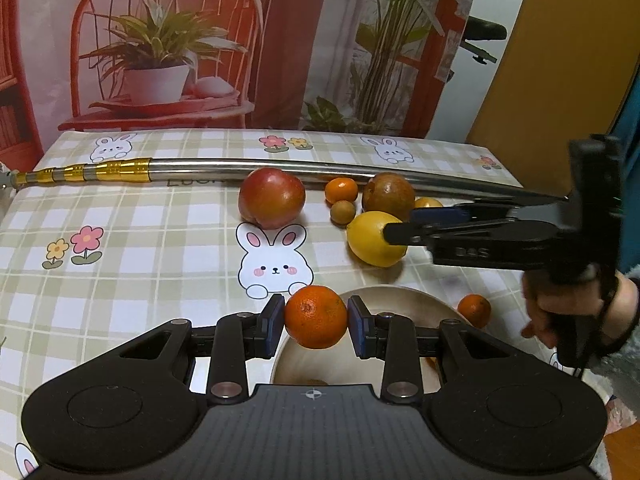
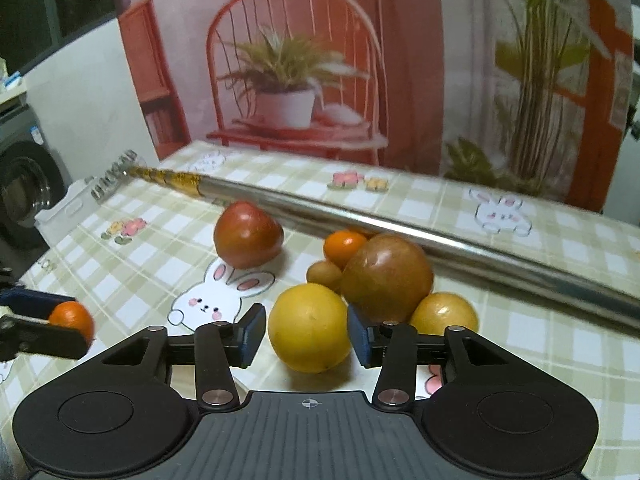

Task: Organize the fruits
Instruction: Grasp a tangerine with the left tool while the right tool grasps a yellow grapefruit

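A person is sorting fruit on a checked tablecloth (image 1: 132, 240) printed with rabbits, a gripper in each hand. The left gripper (image 1: 316, 322) is gripping a mandarin (image 1: 316, 316) between its two blue pads, clamped on both sides, and is holding it directly above the near rim of a pale bowl (image 1: 404, 300) that is sitting just in front of and below the tool; by the look of it, the coming move is a short lowering and release into that bowl. Something small and brownish is showing at the bowl's bottom, too hidden by the tool to identify. The right gripper (image 2: 306, 334) is reaching in from the right side toward a lemon (image 2: 308, 328), its fingers spread apart and standing on either side of the fruit; whether the pads are touching the skin cannot be told. The lemon is resting on the cloth, its long axis running roughly along the line of the gripper's reach. Just behind it are clustering a large brownish fruit (image 2: 387, 272), a second yellow fruit (image 2: 444, 314), a small orange (image 2: 343, 245) and a small tan fruit (image 2: 323, 273), with a red apple (image 2: 247, 240) lying apart to the left. Another mandarin (image 1: 474, 310) is lying on the cloth just beside the bowl's right rim. A metal pole (image 1: 280, 168) is stretching across the table behind the fruit.
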`<state>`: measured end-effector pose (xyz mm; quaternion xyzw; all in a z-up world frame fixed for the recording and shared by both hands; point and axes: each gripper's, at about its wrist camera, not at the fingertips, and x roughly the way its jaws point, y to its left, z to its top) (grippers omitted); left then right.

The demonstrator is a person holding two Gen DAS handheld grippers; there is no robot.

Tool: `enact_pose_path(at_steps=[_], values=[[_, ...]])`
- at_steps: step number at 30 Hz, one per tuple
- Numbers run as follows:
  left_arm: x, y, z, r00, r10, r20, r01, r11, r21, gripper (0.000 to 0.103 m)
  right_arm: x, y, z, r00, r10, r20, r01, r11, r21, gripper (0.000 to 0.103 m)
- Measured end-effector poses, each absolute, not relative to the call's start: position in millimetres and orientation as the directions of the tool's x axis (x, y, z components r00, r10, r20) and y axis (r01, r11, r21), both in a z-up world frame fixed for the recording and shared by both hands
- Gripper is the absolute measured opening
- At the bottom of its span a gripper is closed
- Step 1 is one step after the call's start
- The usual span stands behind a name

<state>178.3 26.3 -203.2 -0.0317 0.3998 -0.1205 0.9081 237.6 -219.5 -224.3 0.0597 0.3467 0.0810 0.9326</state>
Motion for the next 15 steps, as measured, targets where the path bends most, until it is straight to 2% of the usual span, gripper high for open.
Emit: enact_pose_path(at_steps=[5,10,15], values=[[177,28,-207,0.644,-0.251,-0.722,0.197,0.967,-0.16,0.036,251,-222,-236,0.725,0.192,-0.661,-0.061,0.974,0.216,0.053],[176,30,-209,0.641,-0.255,-0.724,0.194,0.966,-0.168,0.036,263,-228,-246,0.696,0.231,-0.68,-0.025,0.954,0.298,0.052],[175,30,-210,0.637,-0.257,-0.727,0.195,0.966,-0.171,0.036,267,-226,-251,0.69,0.227,-0.687,-0.004,0.951,0.31,0.051]])
